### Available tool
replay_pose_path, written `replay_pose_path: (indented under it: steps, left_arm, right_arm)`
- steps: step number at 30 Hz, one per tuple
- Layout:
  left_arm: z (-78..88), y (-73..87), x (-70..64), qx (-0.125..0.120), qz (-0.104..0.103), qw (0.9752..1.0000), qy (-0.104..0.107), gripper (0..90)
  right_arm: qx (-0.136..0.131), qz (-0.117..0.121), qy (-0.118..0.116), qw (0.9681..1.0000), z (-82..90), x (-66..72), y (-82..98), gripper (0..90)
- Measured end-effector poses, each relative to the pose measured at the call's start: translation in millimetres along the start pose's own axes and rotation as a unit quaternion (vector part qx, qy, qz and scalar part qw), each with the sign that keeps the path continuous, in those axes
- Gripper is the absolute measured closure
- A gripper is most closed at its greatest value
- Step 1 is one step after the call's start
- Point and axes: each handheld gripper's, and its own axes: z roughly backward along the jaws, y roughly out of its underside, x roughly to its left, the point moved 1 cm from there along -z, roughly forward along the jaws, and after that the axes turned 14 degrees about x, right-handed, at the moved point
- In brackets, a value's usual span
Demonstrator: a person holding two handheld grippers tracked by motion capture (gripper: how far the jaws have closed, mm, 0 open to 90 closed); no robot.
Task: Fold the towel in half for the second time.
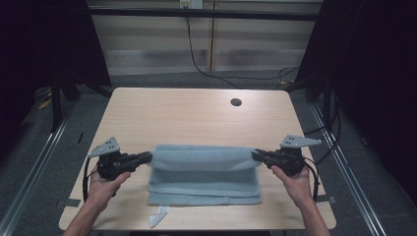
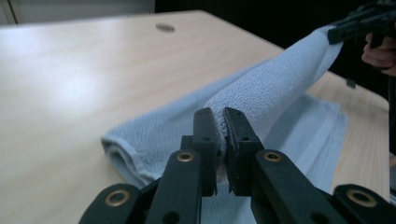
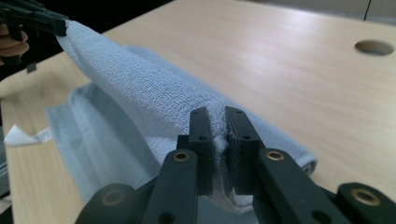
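Pinching the blue towel (image 1: 204,172) at both ends, the left gripper (image 1: 147,157) and right gripper (image 1: 255,155) hold its top fold lifted, near the table's (image 1: 196,110) front edge.

Towel (image 1: 204,172) pale blue, ribbed weave; table (image 1: 196,113) light wood grain; hand-held gripper jaws black, brass rivets

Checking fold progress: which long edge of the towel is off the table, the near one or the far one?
The far edge: the left tool and right tool pinch its two corners and hold it raised, while the near edge lies flat on the table.
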Motion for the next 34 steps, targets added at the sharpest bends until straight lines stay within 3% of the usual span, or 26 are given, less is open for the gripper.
replay_pose_path:
  steps: [5,11,16,19,22,24,27,29,31,33,34]
  left_arm:
    - [-2.4,15.9,-5.7,0.029,-0.002,0.9995,0.008,83.9]
    - [4.6,36.4,-17.5,0.047,-0.010,0.9986,0.023,80.7]
    - [15.8,37.6,-18.2,0.018,0.004,0.9991,0.039,67.9]
    - [17.6,27.9,-3.2,0.004,0.030,0.9994,0.016,57.1]
    - [13.8,19.1,17.6,0.005,0.054,0.9983,-0.023,48.2]
    - [10.5,17.2,35.7,0.002,0.088,0.9949,-0.050,42.5]
    - [8.2,19.8,47.8,0.011,0.113,0.9910,-0.071,37.1]
    - [9.0,21.6,50.4,-0.005,0.135,0.9888,-0.064,33.3]
    - [9.8,21.6,49.8,0.003,0.121,0.9895,-0.079,33.5]
    - [10.8,24.7,47.5,0.000,0.120,0.9900,-0.074,31.3]
    - [9.7,27.0,44.1,0.013,0.114,0.9906,-0.074,30.3]
  right_arm:
    - [0.030,-0.003,-0.013,0.9995,-9.2,10.0,26.1,81.0]
    - [0.040,-0.010,-0.035,0.9986,-7.0,20.3,53.4,73.6]
    - [0.001,-0.017,-0.032,0.9994,12.2,24.0,53.9,64.7]
    - [-0.009,-0.022,-0.014,0.9996,16.0,19.7,46.6,61.0]
    - [-0.018,-0.028,0.007,0.9994,12.0,11.5,38.4,55.0]
    - [-0.028,-0.047,0.021,0.9983,7.6,0.8,34.0,53.2]
    - [-0.025,-0.065,0.047,0.9965,1.5,-12.8,34.4,49.4]
    - [-0.021,-0.074,0.060,0.9952,-1.7,-19.8,37.8,46.1]
    - [-0.017,-0.083,0.073,0.9938,-4.6,-24.3,42.4,44.9]
    - [-0.005,-0.086,0.085,0.9926,-7.2,-24.2,46.4,39.2]
    - [-0.001,-0.091,0.090,0.9917,-8.0,-23.7,49.1,37.7]
